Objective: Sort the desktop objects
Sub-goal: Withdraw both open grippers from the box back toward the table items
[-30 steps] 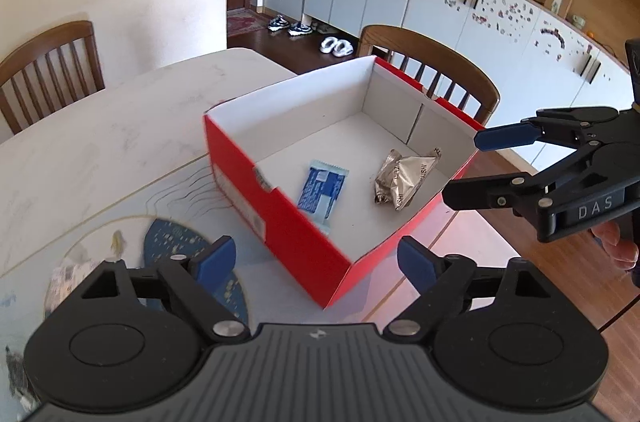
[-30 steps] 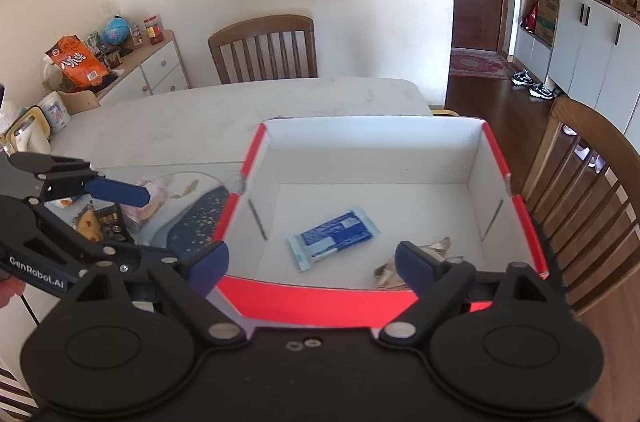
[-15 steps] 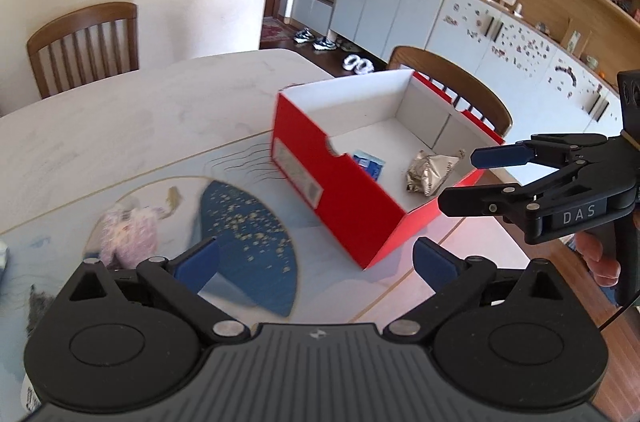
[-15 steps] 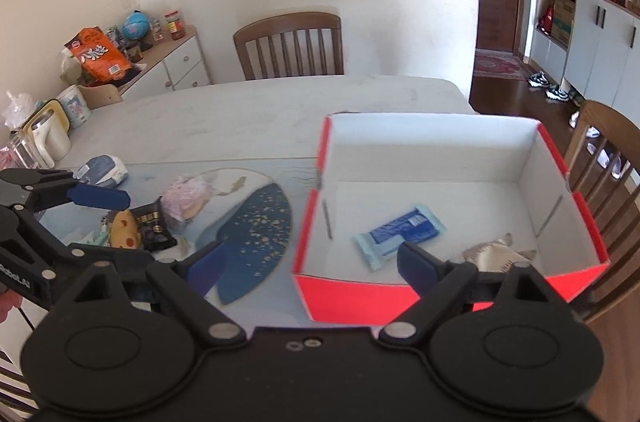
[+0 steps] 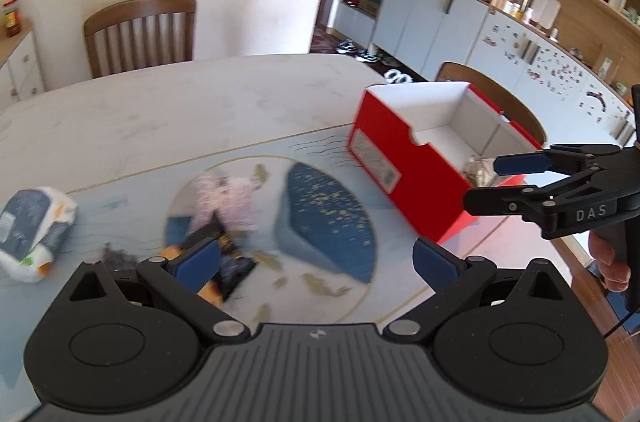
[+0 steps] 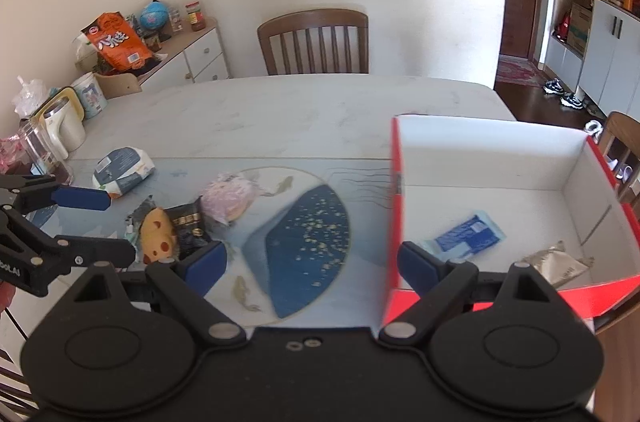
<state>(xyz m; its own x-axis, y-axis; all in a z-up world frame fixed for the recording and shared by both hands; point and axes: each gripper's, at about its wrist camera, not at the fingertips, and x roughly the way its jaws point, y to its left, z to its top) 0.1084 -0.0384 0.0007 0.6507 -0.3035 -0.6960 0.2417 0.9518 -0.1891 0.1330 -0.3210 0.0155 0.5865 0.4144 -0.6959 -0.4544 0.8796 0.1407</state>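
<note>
A red box (image 6: 394,222) with a white inside stands on the right of the table. In it lie a blue packet (image 6: 466,236) and a crumpled silver packet (image 6: 554,262). On the blue-and-white mat lie a pink packet (image 6: 228,198), a black-and-yellow snack packet (image 6: 176,230) and, further left, a white-and-blue pack (image 6: 122,172). My right gripper (image 6: 314,262) hangs open above the mat beside the box's left wall, nothing between its fingers. My left gripper (image 5: 316,258) is wide open and empty, over the mat near the black-and-yellow packet (image 5: 224,262). The box (image 5: 384,158) is to its right.
A wooden chair (image 6: 314,40) stands behind the table and another (image 5: 496,102) behind the box. A kettle (image 6: 60,124) and a glass jar (image 6: 38,152) sit at the table's left end. A sideboard (image 6: 188,50) carries an orange bag. A hand (image 5: 608,254) holds the right gripper.
Both grippers have swung left, away from over the box and toward the packets on the mat. The left gripper's jaws have spread a little wider. Nothing was picked up.
</note>
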